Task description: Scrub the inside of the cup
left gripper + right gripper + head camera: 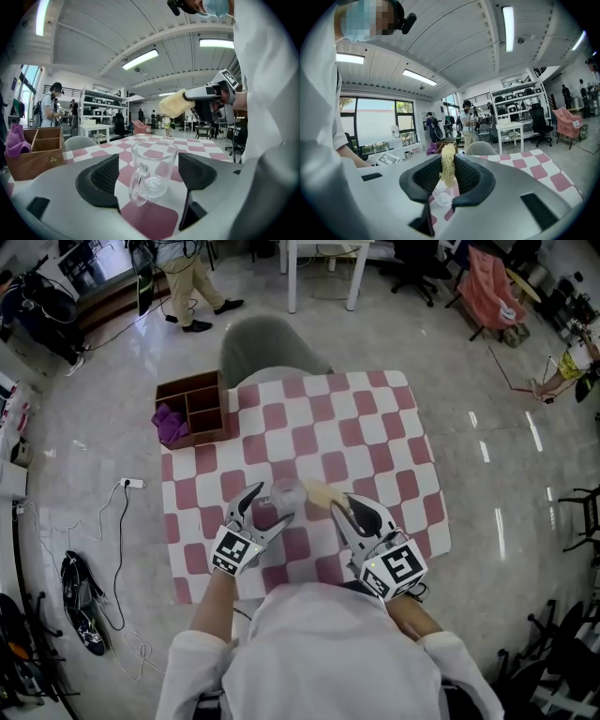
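Note:
A clear glass cup (286, 493) with a handle stands upright on the red-and-white checked table (375, 437). My left gripper (265, 510) is open around it. In the left gripper view the cup (154, 159) sits between the two pads (105, 176) with a gap on each side, its handle turned toward the camera. My right gripper (342, 507) is shut on a yellow scrubbing sponge (323, 493), held just right of the cup and above its rim. The sponge (447, 168) sticks up between the right jaws, and the cup (442, 194) shows below it.
A wooden compartment box (192, 409) with a purple cloth (169, 423) sits at the table's far left corner. A grey chair (267, 348) stands behind the table. Cables and a power strip (131, 483) lie on the floor to the left. A person (192, 287) stands further back.

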The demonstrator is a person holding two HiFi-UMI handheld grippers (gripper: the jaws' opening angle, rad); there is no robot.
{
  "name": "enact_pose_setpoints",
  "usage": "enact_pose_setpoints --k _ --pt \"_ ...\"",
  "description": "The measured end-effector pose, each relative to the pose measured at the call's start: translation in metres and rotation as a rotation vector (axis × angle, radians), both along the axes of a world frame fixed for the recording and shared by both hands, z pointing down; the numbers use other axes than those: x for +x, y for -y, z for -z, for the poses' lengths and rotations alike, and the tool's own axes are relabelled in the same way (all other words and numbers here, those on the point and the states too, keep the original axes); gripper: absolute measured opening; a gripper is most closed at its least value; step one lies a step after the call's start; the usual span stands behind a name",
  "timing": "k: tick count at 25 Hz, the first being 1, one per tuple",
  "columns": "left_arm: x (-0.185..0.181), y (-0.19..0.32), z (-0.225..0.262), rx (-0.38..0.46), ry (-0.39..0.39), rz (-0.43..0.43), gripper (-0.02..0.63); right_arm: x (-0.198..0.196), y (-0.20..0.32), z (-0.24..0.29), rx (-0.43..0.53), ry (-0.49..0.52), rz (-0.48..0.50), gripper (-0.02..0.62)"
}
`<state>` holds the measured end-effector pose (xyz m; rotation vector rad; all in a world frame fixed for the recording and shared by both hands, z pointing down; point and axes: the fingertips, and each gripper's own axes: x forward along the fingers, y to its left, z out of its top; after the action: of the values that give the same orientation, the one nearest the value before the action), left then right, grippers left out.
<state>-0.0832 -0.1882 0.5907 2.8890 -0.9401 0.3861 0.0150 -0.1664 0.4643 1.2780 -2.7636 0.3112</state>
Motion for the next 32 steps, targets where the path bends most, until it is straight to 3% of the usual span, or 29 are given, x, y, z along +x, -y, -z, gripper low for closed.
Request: enact_pose_setpoints --k 4,13,32 --pt "0.005 -0.002 -0.012 -0.031 -0.003 -0.084 0.377 -0.001 0.001 0.001 -0.002 -0.015 -0.016 0.087" --pt "0.018 0.005 -0.019 -0.005 0.001 -0.185 0.377 -0.005 0.006 -0.001 -0.018 -0.042 -0.052 0.087" --pt "0.043 0.013 -0.021 -0.023 -0.022 -0.257 0.376 0.0 0.017 -0.008 -0.041 -0.038 -0.086 0.087"
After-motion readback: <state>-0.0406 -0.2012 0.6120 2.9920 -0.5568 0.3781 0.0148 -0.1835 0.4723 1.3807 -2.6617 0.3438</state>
